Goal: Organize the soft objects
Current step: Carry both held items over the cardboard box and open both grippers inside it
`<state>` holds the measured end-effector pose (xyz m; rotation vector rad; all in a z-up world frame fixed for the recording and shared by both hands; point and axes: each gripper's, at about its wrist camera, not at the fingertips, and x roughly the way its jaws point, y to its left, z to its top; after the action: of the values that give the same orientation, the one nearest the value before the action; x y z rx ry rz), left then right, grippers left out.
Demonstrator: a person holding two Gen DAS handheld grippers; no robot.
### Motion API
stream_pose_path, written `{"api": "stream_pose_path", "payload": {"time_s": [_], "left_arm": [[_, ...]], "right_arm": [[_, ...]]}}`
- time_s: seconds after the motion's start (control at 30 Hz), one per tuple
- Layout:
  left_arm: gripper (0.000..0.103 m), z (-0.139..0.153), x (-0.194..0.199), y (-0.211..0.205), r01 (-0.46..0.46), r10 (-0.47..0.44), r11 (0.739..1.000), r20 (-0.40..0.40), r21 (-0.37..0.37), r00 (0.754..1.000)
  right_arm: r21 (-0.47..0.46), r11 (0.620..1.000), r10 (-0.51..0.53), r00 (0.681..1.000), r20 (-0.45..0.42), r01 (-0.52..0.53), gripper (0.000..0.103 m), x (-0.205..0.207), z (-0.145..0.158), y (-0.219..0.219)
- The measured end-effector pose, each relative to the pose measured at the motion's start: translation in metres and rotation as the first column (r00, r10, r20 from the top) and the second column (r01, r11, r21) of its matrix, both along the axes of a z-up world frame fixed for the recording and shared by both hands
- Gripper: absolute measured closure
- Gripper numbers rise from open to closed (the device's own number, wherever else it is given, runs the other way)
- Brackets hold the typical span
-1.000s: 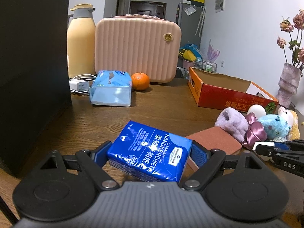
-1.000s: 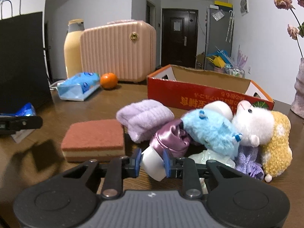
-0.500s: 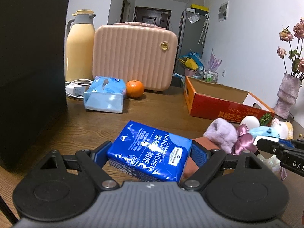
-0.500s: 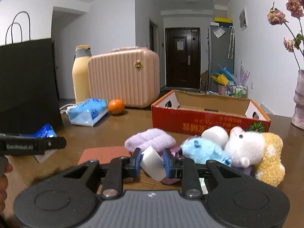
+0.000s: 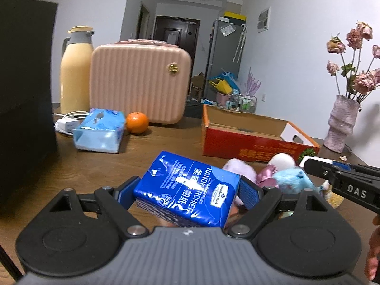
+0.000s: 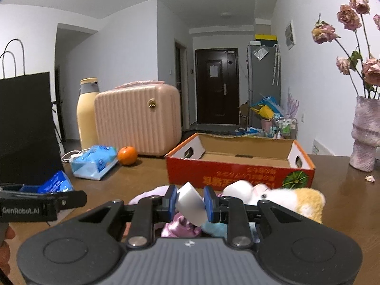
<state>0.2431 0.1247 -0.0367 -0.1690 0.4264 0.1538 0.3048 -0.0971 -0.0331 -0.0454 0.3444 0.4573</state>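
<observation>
Centrally on the wooden worktop, one open red cardboard box, brown bottom bare, nothing visible inside. Behind it to the left, one closed pink ribbed case, contents hidden; beside that, one cream thermos jug, lid on. At far left, one black paper bag with two loop handles, inside out of sight. At far right, one mauve vase holding several dried pink roses.

In the left claw, one dark blue pack of handkerchief tissues, clamped between the two blue pads and raised off the worktop. In the right claw, one white soft wedge, pinched between narrowly set pads, lifted above the pile.

Just in front of the box, one heap of soft things, touching and overlapping: one lilac fuzzy piece, one shiny pink satin piece, one light blue plush, one white ball-shaped item, one white plush animal, one yellow plush. Further items under the heap too hidden to count.

Near the case, one pale blue tissue pack lying flat, one orange just beside it, and one white charger with coiled cable behind the pack.
</observation>
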Motion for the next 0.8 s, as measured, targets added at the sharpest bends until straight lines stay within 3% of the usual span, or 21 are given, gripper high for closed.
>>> {"api": "stream_pose_path", "payload": {"time_s": [0.8], "left_arm": [[0.016,0.029,0.066,-0.07,0.039,-0.037,0.999,0.054,-0.03,0.998]], "right_arm": [[0.05,0.997,-0.07,0.995,0.071,0.067,0.079,0.06,0.033,-0.049]]}}
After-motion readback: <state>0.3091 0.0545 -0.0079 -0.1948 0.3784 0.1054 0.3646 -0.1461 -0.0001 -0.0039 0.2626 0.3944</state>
